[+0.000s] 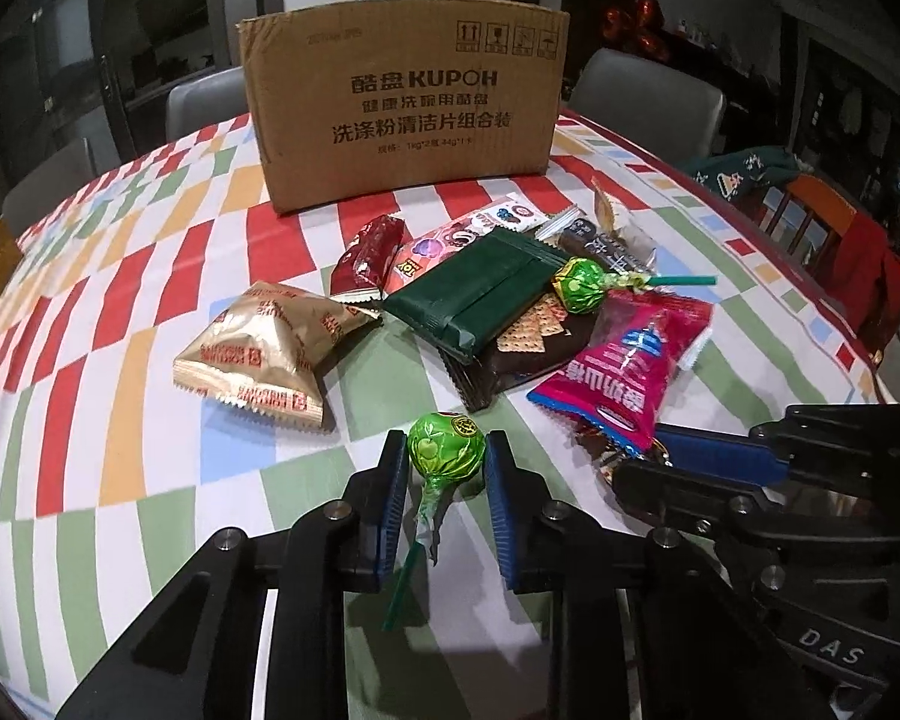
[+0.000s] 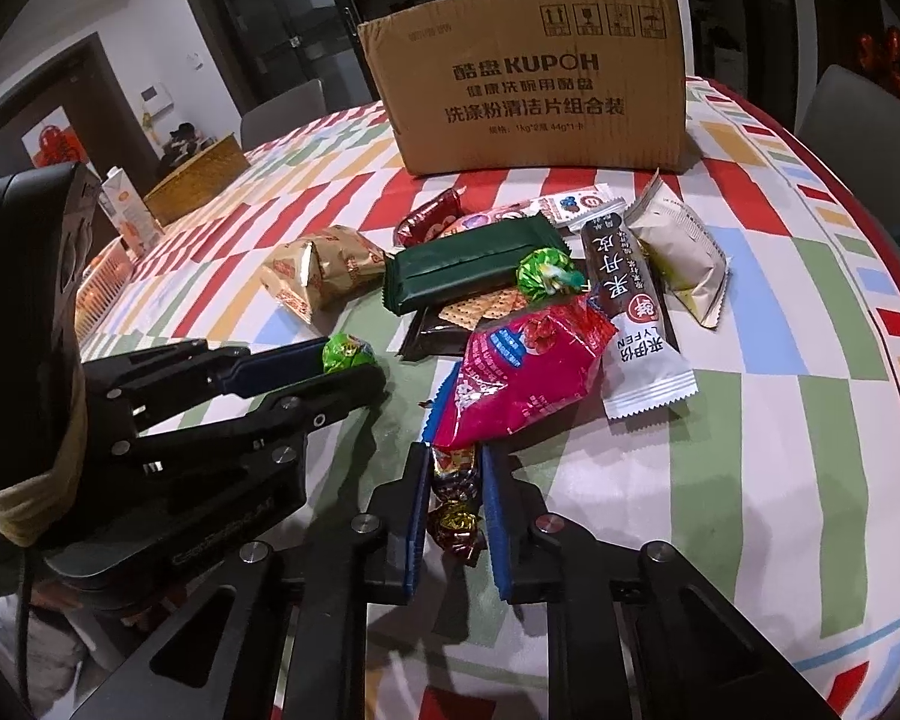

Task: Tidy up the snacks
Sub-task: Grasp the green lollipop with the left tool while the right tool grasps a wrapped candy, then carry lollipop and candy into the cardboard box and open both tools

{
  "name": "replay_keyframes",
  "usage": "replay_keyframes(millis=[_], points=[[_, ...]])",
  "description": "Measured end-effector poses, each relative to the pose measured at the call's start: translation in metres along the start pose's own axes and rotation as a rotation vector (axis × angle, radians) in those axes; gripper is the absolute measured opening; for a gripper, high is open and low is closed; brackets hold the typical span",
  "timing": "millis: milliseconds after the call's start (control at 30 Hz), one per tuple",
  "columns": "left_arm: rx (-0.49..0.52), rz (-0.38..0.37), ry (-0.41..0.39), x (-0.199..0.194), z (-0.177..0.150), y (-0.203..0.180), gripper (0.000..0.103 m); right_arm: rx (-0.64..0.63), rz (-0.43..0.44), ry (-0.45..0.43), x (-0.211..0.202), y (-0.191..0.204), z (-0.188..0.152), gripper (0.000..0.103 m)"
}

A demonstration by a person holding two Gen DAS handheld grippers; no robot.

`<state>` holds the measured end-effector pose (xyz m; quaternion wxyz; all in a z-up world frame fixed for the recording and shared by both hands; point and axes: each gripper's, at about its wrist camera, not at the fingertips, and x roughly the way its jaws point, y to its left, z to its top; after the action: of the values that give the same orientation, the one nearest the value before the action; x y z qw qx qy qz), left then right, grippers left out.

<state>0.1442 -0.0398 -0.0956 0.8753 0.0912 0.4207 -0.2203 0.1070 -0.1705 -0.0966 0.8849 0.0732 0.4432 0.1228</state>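
- Snacks are heaped on a checked tablecloth (image 1: pixel 120 312), in front of a cardboard box (image 1: pixel 405 108) that stands upright toward the far side of the table.
- A green-wrapped lollipop (image 1: pixel 447 450) is bracketed by the left gripper (image 1: pixel 446 459); its blue pads sit against both sides of the candy head, and the green stick trails back between the fingers.
- A small dark foil-wrapped candy (image 2: pixel 453 480) is flanked closely by the pads of the right gripper (image 2: pixel 455 468); whether it is actually pinched cannot be told.
- A magenta packet (image 2: pixel 528 372) is seen just beyond the right gripper's tips, lying over the near end of that candy.
- A gold pouch (image 1: pixel 258 354) lies left of the pile, slightly apart from it.
- A dark green packet (image 1: pixel 480 294) rests on a cracker pack, with a second green lollipop (image 1: pixel 582 288) against its right edge.
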Motion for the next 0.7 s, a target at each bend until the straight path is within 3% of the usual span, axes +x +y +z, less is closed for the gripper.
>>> replay_keyframes(millis=[333,700], points=[[-0.06,0.03,-0.052,-0.042,-0.001,-0.005,0.026,-0.024,0.04,-0.059,-0.025,0.009,-0.001,0.018],[-0.097,0.057,-0.154,-0.088,0.005,-0.013,0.026,-0.07,0.039,-0.191,-0.066,0.019,0.005,0.018]])
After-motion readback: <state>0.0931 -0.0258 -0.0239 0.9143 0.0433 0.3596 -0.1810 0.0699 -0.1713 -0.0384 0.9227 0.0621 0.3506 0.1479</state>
